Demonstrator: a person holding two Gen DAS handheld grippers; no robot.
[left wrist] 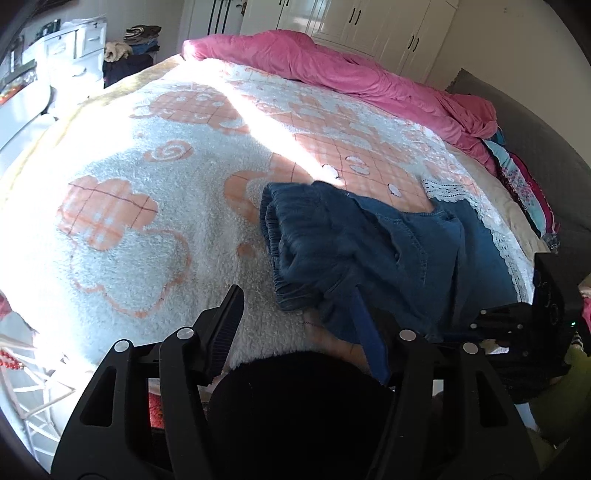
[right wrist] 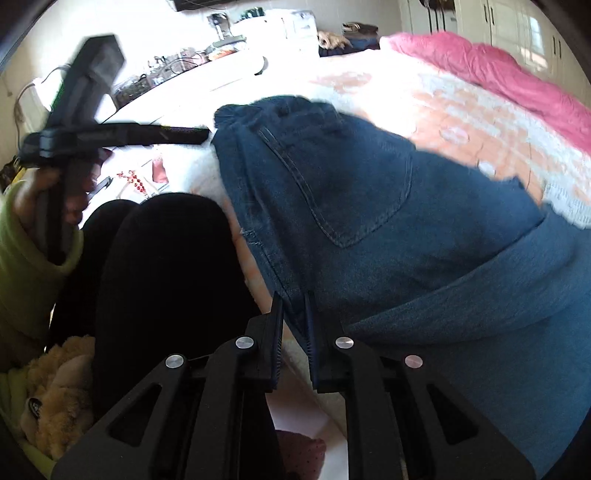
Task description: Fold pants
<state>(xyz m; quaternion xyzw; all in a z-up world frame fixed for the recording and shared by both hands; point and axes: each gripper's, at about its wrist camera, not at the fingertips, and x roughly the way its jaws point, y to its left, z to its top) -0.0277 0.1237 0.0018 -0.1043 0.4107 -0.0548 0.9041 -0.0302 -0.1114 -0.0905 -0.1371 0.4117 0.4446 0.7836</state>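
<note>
- Pants (right wrist: 369, 206): blue denim, lying bunched on the near right part of the bed; elastic waistband toward the left, a back pocket facing up, one layer folded across the near right.
- Bed (left wrist: 177, 229): covered by a fleecy white blanket with peach checked shapes; a lace edge shows on the right side by the pants.
- Quilt (left wrist: 332, 70): pink, heaped along the far side of the bed.
- Wardrobe (left wrist: 369, 22): white doors with dark handles, far behind the bed.
- Person: dark-clad legs (right wrist: 162, 266) at the near bed edge; a green sleeve (right wrist: 33, 251) at far left of the right wrist view.
- Left gripper (left wrist: 299, 314): fingers apart; the right finger lies under a denim edge, the left finger over bare blanket, nothing clamped.
- Right gripper (right wrist: 293, 299): fingers drawn close together, pinching a near hem of the pants.
</note>
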